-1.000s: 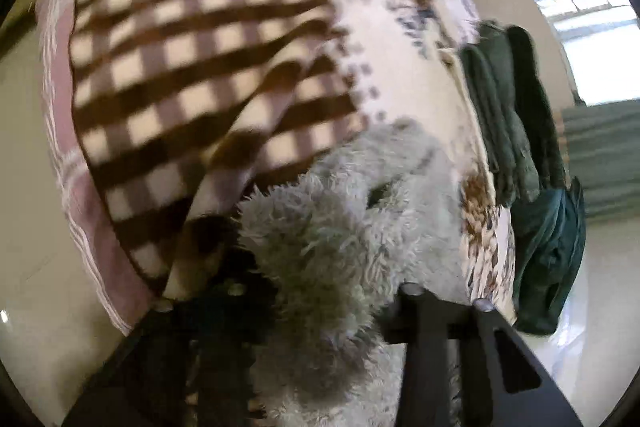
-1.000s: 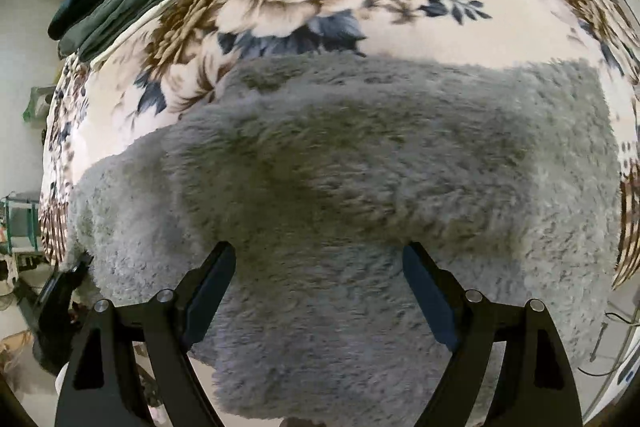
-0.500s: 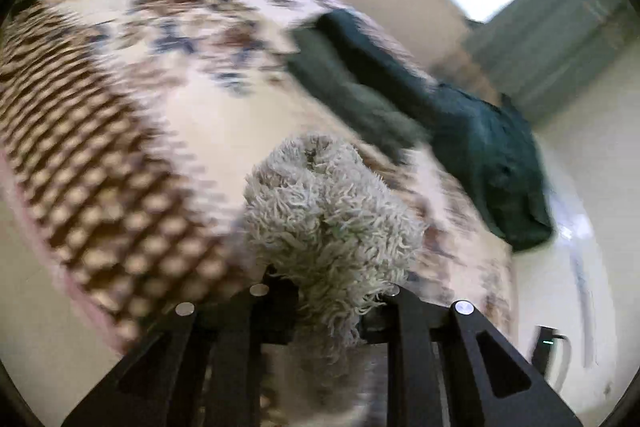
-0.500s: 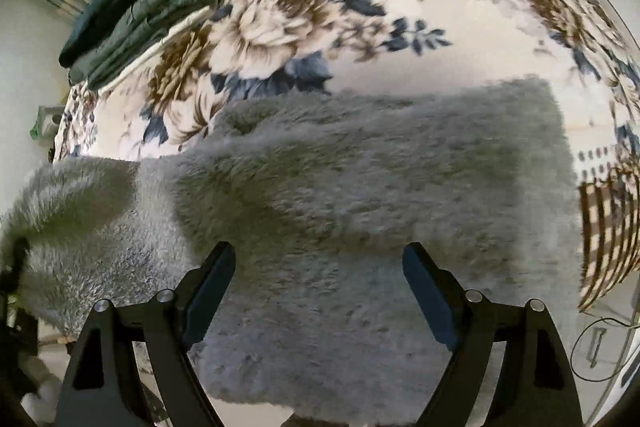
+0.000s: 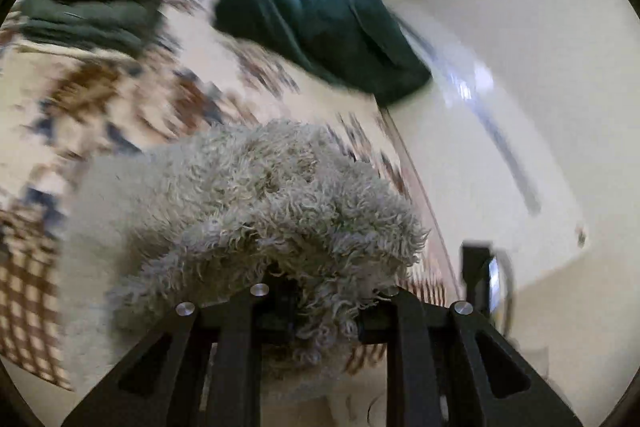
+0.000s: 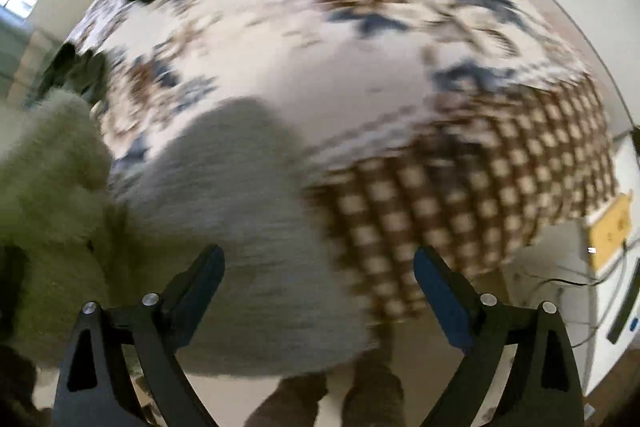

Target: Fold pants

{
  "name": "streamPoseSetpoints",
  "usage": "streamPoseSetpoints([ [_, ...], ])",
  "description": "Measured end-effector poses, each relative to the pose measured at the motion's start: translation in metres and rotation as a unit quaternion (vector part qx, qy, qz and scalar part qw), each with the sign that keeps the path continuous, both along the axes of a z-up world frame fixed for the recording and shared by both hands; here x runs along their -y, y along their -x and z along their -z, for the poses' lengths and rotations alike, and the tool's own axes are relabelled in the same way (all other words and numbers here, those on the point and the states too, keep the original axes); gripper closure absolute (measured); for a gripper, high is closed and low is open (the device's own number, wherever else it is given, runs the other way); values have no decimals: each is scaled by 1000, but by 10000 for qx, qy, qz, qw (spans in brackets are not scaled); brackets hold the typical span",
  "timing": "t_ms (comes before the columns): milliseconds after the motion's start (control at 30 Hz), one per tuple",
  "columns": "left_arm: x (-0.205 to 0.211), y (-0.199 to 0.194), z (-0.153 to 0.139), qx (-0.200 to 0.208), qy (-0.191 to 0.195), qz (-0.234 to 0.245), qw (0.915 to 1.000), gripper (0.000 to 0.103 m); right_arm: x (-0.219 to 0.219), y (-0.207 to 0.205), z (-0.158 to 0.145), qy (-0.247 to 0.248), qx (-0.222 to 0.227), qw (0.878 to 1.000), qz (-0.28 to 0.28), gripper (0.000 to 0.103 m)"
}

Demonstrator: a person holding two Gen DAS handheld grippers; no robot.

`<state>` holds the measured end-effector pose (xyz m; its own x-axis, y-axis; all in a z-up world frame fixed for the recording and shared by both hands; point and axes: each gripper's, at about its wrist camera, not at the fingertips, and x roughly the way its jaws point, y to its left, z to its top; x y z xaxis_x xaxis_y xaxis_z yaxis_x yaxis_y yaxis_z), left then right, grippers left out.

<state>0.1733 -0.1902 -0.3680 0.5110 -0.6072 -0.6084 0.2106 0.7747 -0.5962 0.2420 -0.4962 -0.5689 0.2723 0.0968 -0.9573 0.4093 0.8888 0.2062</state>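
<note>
Floral-and-checked bedding (image 6: 360,99) covered the bed. Near its edge lay the fluffy grey fleece pants (image 5: 256,211), one bunched end clamped in the left gripper (image 5: 326,301). Gaping wide, the right gripper (image 6: 318,271) held nothing. That thick pile might slip free, spoiling the fold.

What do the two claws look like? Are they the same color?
Mostly. Both are black plastic with triangle-shaped holes and small silver screws. The right claw has blue pads on its fingers. The left claw looks all black where it shows; fluffy fabric hides its pads.
</note>
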Motion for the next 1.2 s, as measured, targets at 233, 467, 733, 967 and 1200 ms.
streamPoseSetpoints([
  [233,104,-6,54,-894,-1035,1054,9850,79,71,12,5,-313,3,9989,340,0],
  [467,109,23,9,-437,-1121,1259,9847,10,73,-2,7,-1346,233,9904,203,0],
  [733,1,-23,-19,-173,-1797,8,9836,7,0,-52,39,-2110,24,9735,-881,0],
  [967,-89,-68,41,-1048,-2220,-895,9653,7,-42,-59,29,-1553,371,9793,-1243,73],
  [1200,-78,-93,58,-1300,-1897,-637,9711,7,12,-47,-20,-1073,843,9885,-653,74],
])
